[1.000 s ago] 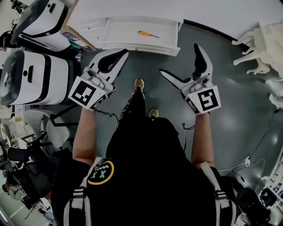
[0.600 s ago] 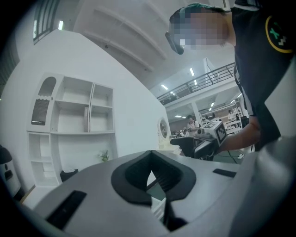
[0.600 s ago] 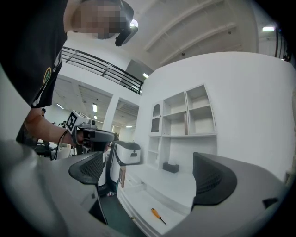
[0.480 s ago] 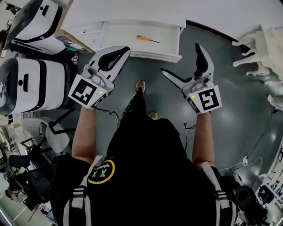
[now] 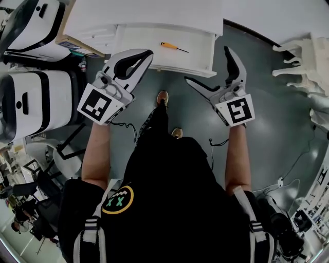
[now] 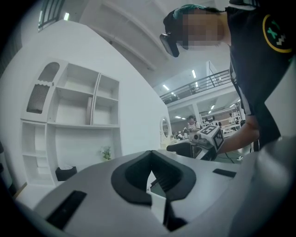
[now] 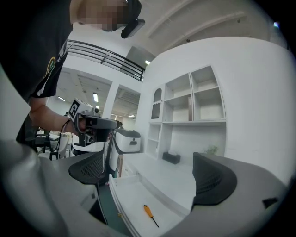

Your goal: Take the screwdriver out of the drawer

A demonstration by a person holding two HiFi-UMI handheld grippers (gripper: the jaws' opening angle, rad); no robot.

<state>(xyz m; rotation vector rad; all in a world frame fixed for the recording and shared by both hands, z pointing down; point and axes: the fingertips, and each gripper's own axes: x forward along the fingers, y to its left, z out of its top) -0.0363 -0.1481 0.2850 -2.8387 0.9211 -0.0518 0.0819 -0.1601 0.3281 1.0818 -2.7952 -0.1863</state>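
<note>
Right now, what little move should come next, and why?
Probably move the right tongs forward and down to the screwdriver. They are open and aimed at it, but it lies untouched in the open drawer, ahead. The left tongs are shut.

The left gripper (image 5: 146, 55) covers one front corner of the drawer (image 5: 200, 51); the tip of the screwdriver (image 5: 172, 47) is too small to make out.

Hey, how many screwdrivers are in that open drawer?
1. An orange-handled screwdriver lies on the floor of the open white drawer, near its middle. Any farther back under the desktop would be hidden.
</note>
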